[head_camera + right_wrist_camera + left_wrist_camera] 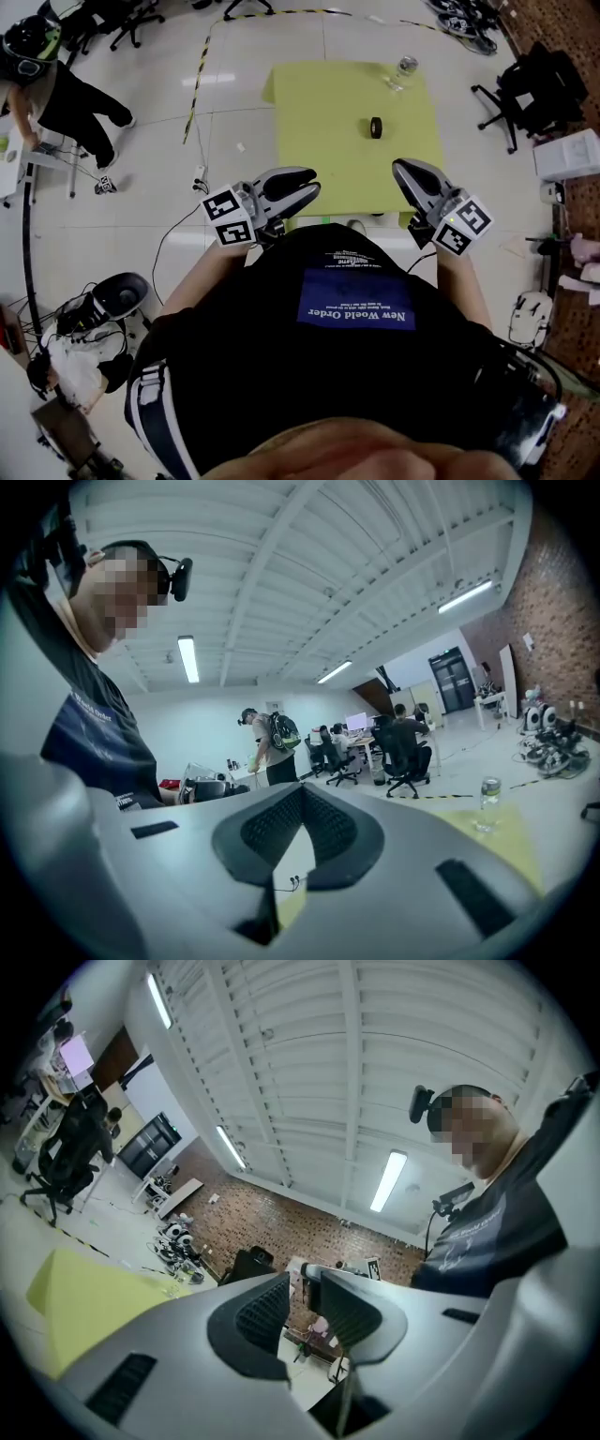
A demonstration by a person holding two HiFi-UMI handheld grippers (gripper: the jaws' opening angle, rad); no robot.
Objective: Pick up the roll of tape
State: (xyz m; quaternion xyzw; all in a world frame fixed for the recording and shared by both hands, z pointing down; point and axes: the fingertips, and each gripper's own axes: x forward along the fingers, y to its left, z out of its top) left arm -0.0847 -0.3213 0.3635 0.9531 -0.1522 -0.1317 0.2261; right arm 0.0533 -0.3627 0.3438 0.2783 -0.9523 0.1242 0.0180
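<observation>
Roll of tape [376,127], small and black, upper centre on yellow-green table [309,141]: likely light, stiff, best pinched across its ring wall; left gripper [302,187] and right gripper [405,172] both closed, empty, mid-frame.

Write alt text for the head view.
A person in a black shirt holds the left claw and the right claw, both shut and empty, at the near edge of a yellow table. A black roll of tape lies untouched on it, a clear bottle beyond.
</observation>
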